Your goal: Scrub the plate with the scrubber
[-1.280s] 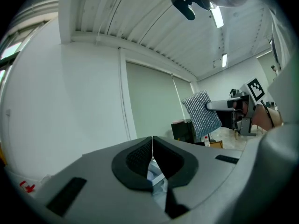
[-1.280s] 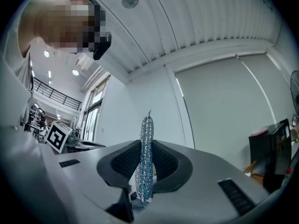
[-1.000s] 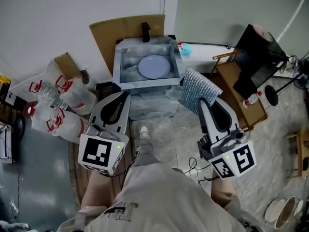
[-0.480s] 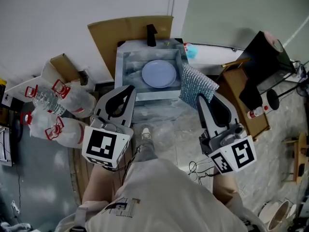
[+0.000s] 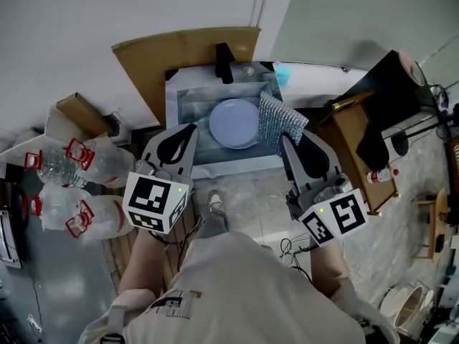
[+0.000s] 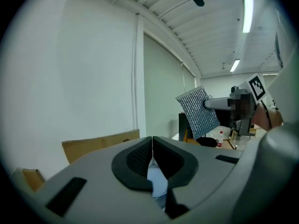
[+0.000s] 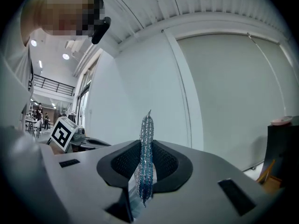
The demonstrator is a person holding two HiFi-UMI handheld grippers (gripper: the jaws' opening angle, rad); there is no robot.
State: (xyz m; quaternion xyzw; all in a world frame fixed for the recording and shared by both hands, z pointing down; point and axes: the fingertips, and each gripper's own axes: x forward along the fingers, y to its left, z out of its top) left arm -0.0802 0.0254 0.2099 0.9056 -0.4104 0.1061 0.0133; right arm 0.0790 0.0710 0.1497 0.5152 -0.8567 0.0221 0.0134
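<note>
A pale blue plate (image 5: 234, 122) lies in the steel sink (image 5: 188, 100) ahead of me. My right gripper (image 5: 285, 140) is shut on a silvery mesh scrubber (image 5: 278, 121), which stands above the sink's right rim beside the plate. In the right gripper view the scrubber (image 7: 146, 149) shows edge-on, pinched between the pads. My left gripper (image 5: 191, 129) is shut with nothing in it, its tip at the sink's front left edge. From the left gripper view (image 6: 152, 143) the scrubber (image 6: 198, 111) hangs at the upper right, and a strip of the plate (image 6: 157, 181) shows below the closed jaws.
A black tap (image 5: 224, 63) rises at the back of the sink, with brown cardboard (image 5: 161, 56) behind it. Large water bottles (image 5: 68, 181) lie on the floor to the left. At the right stand a wooden stand (image 5: 358, 138) and a black chair (image 5: 391, 84).
Both grippers have moved forward to the sink. The scrubber went from the floor side of the sink to above its right rim. The jaws of both stayed shut.
</note>
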